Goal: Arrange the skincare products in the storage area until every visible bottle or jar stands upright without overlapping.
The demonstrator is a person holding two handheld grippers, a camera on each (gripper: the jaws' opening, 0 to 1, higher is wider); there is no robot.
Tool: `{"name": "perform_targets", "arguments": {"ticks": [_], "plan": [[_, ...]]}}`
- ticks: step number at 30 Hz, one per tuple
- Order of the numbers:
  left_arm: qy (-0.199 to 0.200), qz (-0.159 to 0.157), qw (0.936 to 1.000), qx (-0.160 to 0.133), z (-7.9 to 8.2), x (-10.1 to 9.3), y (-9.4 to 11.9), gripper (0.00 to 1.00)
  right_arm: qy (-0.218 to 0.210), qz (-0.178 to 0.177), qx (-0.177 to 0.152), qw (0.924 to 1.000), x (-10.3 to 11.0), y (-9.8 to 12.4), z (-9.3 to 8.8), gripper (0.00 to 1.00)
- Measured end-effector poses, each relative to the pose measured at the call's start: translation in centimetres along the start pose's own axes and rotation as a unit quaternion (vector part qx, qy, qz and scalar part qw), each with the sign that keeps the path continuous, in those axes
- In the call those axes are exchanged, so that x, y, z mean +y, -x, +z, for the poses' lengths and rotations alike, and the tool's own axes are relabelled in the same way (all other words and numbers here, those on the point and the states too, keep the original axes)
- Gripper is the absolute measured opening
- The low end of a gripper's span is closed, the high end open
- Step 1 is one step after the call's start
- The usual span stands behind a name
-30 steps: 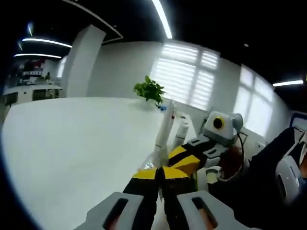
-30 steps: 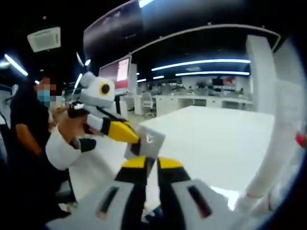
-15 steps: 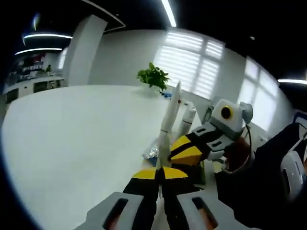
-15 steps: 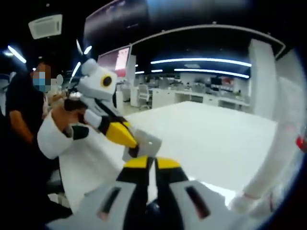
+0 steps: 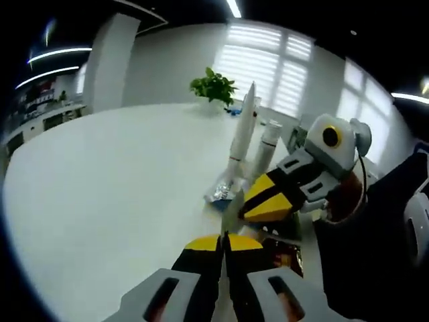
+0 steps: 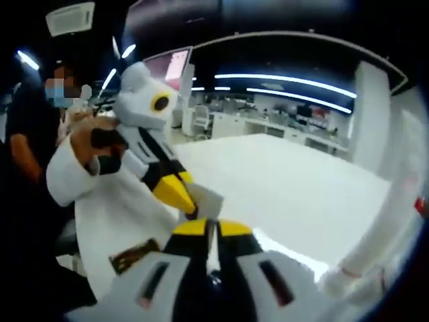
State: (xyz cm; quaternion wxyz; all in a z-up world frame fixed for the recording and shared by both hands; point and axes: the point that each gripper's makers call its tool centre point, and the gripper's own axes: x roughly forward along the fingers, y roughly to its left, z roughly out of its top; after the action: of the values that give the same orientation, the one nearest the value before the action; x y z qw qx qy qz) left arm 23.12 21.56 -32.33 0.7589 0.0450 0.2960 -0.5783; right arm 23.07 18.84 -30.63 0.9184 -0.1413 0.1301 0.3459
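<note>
Two claws meet on one flat sachet (image 6: 206, 199), held in the air on my side of the tall white tube (image 5: 242, 131). My left claw (image 5: 224, 243) has its jaws together, and in the right gripper view its yellow tips pinch the sachet's edge. My right claw (image 6: 206, 229) also has its jaws together just under the sachet, but I cannot tell whether it truly grips.

The tube stands upright on the white surface (image 5: 114, 188) with a shorter white bottle (image 5: 267, 144) just beside it. A crumpled silver packet (image 5: 220, 194) lies at the tube's foot, and a dark packet (image 5: 281, 253) lies nearer me than the tube.

I judge this step to be a handover or straightening of the sachet. To do it well I would keep one claw firmly clamped until the other has a sure hold. Then I would bring the sachet down slowly on bare surface beside the tube, not over the silver packet, and steer wide so neither claw knocks the tube or bottle.
</note>
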Motion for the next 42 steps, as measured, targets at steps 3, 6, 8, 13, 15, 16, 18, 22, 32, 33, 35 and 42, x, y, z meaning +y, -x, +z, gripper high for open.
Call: {"name": "perform_targets", "arguments": {"ticks": [3, 6, 8, 13, 15, 16, 18, 22, 32, 33, 35, 42], "plan": [[0.003, 0.0, 1.0, 0.0, 0.0, 0.0, -0.1, 0.01, -0.006, -0.002, 0.005, 1.0, -0.2, 0.0, -0.4, 0.03], [0.0, 0.002, 1.0, 0.002, -0.2, -0.2, -0.3, 0.01, -0.009, -0.003, 0.011, 0.9999, -0.3, -0.1, -0.9, 0.03], [0.001, 0.003, 1.0, 0.002, -0.2, -0.3, -0.4, 0.01, -0.009, -0.008, 0.014, 0.9998, -0.4, -0.2, -1.0, 0.03], [0.001, 0.002, 1.0, 0.002, -0.4, -0.3, -0.9, 0.02, 0.003, -0.014, 0.019, 0.9997, -0.4, -0.2, -1.1, 0.04], [0.002, 0.002, 1.0, 0.005, -0.6, -0.2, -1.1, 0.02, 0.011, -0.016, 0.025, 0.9995, -0.4, -0.3, -1.2, 0.04], [0.002, 0.002, 1.0, 0.006, -0.7, -0.2, -1.2, 0.02, 0.015, -0.017, 0.027, 0.9994, -0.4, -0.3, -1.3, 0.04], [0.005, 0.0, 1.0, 0.007, -0.8, -0.2, -1.3, 0.03, 0.02, -0.019, 0.031, 0.9991, -0.4, -0.4, -1.5, 0.05], [0.007, -0.002, 0.9999, 0.015, -1.2, -0.4, -1.7, 0.03, 0.016, -0.019, 0.04, 0.9989, -0.5, -0.7, -2.0, 0.05], [-0.008, 0.007, 0.999, 0.043, -1.6, 0.9, -2.1, 0.04, 0.067, -0.023, 0.075, 0.9947, -0.2, -0.9, -3.0, 0.05], [-0.01, 0.006, 0.999, 0.043, -1.5, 1.0, -2.1, 0.04, 0.075, -0.022, 0.078, 0.9938, -0.2, -0.9, -3.0, 0.05], [-0.015, 0.006, 0.9989, 0.044, -1.7, 0.6, -2.1, 0.04, 0.083, -0.022, 0.082, 0.9929, -0.2, -0.8, -3.1, 0.05], [-0.033, 0.007, 0.9984, 0.045, -2.3, -0.6, -2.3, 0.05, 0.09, 0.024, 0.089, 0.9917, 2.1, -0.9, -3.2, 0.0]]}}
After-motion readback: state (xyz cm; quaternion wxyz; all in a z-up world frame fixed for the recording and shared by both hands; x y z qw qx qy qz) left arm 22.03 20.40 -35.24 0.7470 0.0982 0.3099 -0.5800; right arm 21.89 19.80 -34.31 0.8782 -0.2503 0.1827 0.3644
